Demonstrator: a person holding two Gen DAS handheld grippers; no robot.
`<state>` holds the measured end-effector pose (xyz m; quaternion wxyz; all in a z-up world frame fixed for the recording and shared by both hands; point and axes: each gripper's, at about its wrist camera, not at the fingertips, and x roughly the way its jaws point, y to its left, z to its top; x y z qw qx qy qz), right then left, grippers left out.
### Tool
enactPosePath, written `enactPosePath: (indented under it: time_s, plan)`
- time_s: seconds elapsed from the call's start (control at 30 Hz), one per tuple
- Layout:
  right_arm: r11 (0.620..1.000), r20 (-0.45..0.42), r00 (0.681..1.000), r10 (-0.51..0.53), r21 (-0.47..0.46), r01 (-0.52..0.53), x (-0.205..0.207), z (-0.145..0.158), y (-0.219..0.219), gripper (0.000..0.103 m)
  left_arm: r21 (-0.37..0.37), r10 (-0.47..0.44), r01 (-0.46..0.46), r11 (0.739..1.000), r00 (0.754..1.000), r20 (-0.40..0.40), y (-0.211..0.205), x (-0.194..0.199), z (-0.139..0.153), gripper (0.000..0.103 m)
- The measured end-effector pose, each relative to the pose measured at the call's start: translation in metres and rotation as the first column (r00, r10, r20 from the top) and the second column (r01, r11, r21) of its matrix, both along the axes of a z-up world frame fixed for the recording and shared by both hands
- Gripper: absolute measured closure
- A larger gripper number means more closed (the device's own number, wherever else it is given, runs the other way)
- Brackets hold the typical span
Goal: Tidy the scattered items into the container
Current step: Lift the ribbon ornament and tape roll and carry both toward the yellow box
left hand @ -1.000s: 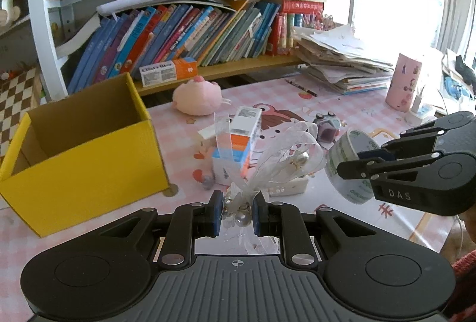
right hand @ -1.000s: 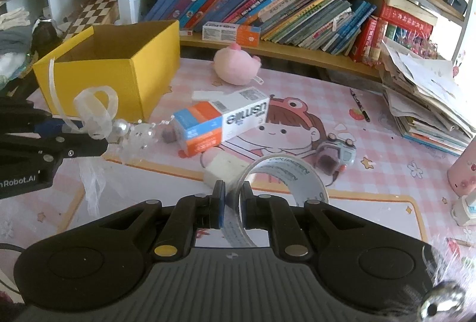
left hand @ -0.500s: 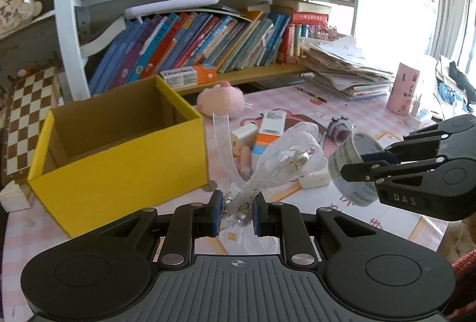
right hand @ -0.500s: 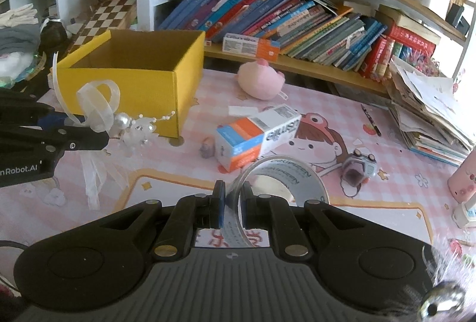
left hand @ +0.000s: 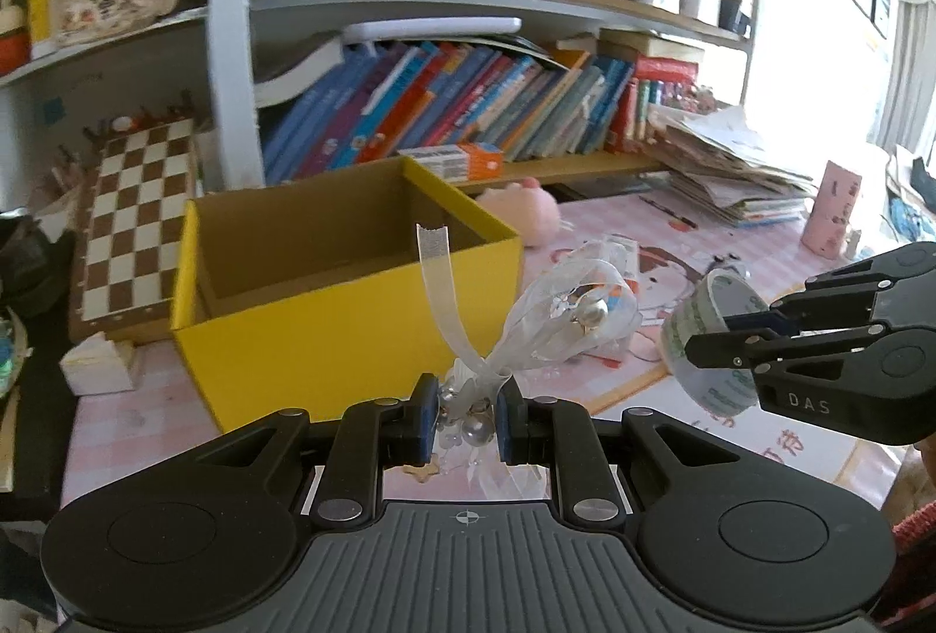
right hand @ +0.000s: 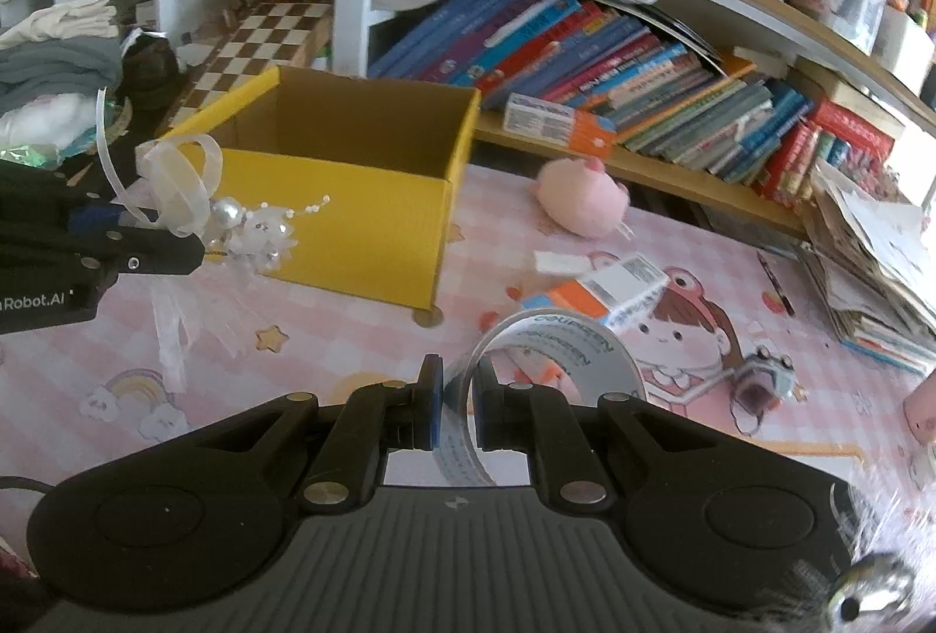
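My left gripper [left hand: 466, 415] is shut on a white ribbon bow with pearls [left hand: 561, 323], held above the mat just in front of the open yellow box [left hand: 327, 305]. The bow also shows in the right wrist view [right hand: 234, 223], next to the box [right hand: 362, 223]. My right gripper [right hand: 453, 408] is shut on a roll of clear tape [right hand: 561, 346], which shows in the left wrist view [left hand: 702, 340] to the right of the bow. A pink plush pig [right hand: 582, 200] and an orange-and-white carton [right hand: 608, 291] lie on the pink mat.
A bookshelf [left hand: 468, 106] full of books runs along the back. A chessboard [left hand: 134, 223] leans left of the box. A paper stack [left hand: 737, 176] and a pink cup [left hand: 830, 212] are at the right. A small grey toy [right hand: 760, 381] lies on the mat.
Both grippers have moved left toward the yellow box with their loads. The box now sits straight ahead of the left gripper and looks closer.
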<state>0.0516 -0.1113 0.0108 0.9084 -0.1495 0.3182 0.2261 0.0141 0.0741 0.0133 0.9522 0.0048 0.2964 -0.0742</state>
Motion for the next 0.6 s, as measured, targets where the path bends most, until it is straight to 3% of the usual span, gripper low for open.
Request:
enactPosePath:
  time_s: [0.6]
  plan:
    - [0.991, 0.085, 0.987, 0.134, -0.011, -0.134, 0.016, 0.027, 0.057, 0.093, -0.020, 0.102, -0.101, 0.995, 0.989, 0.107, 0.058, 0.008, 0.021, 0.084]
